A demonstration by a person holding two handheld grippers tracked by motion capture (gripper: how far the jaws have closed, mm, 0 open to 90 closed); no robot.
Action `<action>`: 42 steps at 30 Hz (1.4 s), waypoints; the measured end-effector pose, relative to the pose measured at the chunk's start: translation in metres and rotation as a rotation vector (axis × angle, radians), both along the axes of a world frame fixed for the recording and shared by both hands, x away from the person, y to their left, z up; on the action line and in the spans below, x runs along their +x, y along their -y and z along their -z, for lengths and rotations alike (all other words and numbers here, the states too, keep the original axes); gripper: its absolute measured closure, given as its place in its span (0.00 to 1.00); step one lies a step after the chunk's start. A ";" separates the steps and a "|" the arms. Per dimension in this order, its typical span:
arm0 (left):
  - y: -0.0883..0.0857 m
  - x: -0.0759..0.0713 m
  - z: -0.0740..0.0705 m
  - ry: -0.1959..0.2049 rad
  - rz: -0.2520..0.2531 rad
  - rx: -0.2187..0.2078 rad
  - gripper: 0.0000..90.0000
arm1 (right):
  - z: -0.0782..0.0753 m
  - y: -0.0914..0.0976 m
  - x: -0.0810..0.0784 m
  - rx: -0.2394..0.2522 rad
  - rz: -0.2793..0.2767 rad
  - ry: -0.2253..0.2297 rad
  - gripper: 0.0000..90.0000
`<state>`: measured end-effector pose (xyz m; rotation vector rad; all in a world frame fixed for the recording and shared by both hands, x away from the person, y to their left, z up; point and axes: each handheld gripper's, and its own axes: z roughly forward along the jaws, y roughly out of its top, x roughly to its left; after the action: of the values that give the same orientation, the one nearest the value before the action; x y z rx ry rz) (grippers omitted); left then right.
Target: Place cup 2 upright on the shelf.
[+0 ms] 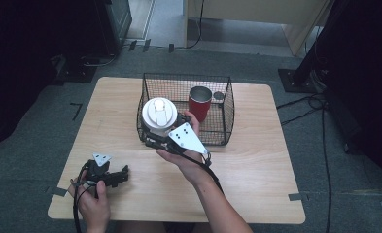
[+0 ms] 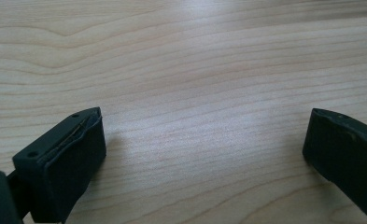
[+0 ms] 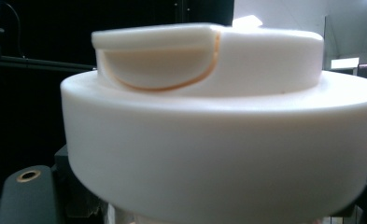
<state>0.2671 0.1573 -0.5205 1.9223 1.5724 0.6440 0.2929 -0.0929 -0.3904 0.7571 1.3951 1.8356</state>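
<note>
The right hand-held gripper (image 1: 155, 137), jaws clamped below the lid, holds the white lidded cup (image 1: 158, 114) upright at the wire basket's (image 1: 229, 109) near-left corner; the left hand-held gripper (image 1: 123, 175) idles wide open, farther off.

High view: fixed above the near edge of the wooden table (image 1: 256, 160), looking forward and down, far enough back to catch the whole top plus the wire basket (image 1: 217, 109) at the far middle. Left gripper view: super close to that same tabletop (image 2: 195, 84), skimming the bare wood near its front-left corner. Right gripper view: jammed right up against the white lid (image 3: 209, 126), level-ish, same lid (image 1: 158, 112) seen over the basket's left end.
</note>
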 end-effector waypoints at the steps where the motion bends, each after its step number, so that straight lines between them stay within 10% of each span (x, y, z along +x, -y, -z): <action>1: 0.000 0.000 0.000 0.000 0.000 0.000 0.00 | -0.001 -0.001 0.002 -0.001 0.003 0.003 0.17; 23: 0.000 0.000 0.000 0.001 -0.001 0.000 0.00 | -0.007 -0.002 0.075 -0.011 0.135 -0.053 0.17; 42: 0.000 0.000 0.000 -0.001 0.001 0.001 0.00 | 0.020 -0.010 0.132 -0.038 0.202 -0.174 0.17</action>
<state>0.2670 0.1574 -0.5204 1.9244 1.5721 0.6439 0.4247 -0.0834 -0.4104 1.0197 1.4010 1.6147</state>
